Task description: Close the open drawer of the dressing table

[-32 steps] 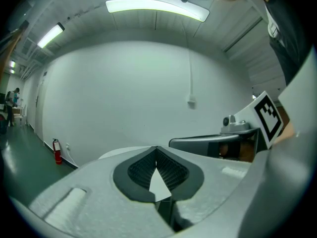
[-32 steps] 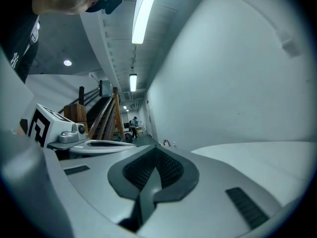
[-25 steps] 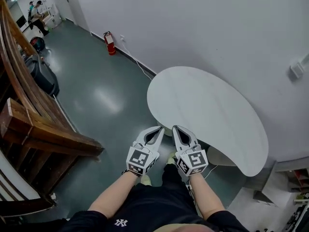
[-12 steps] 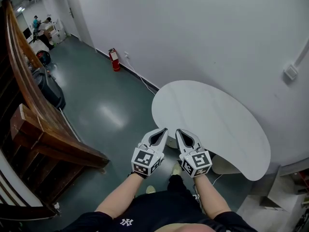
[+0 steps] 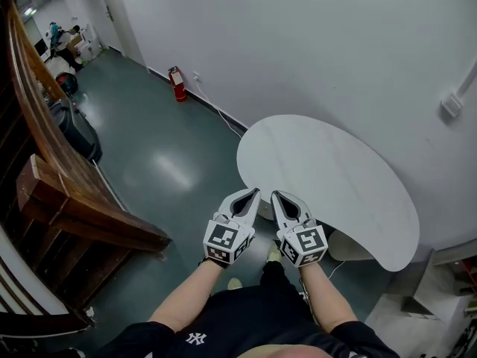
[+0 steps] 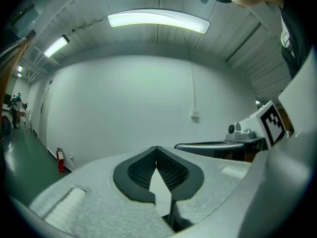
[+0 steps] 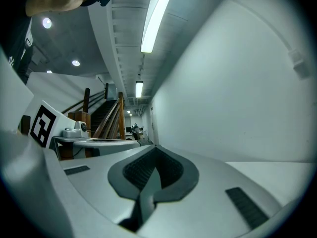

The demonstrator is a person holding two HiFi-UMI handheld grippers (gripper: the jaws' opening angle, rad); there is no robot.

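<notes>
We hold the left gripper and the right gripper side by side and level at the near edge of the counter. Both are clenched, tips together, with nothing between the jaws. The left gripper view shows its dark ribbed pads meeting at a point, and the right gripper view shows the same of its own pads. Each of these views catches the marker cube of the other gripper at its edge. Behind the grippers come our bare forearms and a black shirt.

The counter is the white, rounded top of the dressing table, and its far side stands against the white wall. From above, the top covers the table's front, so we cannot make out the drawer in any view.

Left of the counter lies a green floor, with a white cable along the foot of the wall. Farther left of the counter, against the same wall, stands a red fire extinguisher. Well to the counter's left rises a wooden stair railing. Above the counter's right end, a small white box is fixed to the wall. A long ceiling light glows overhead.
</notes>
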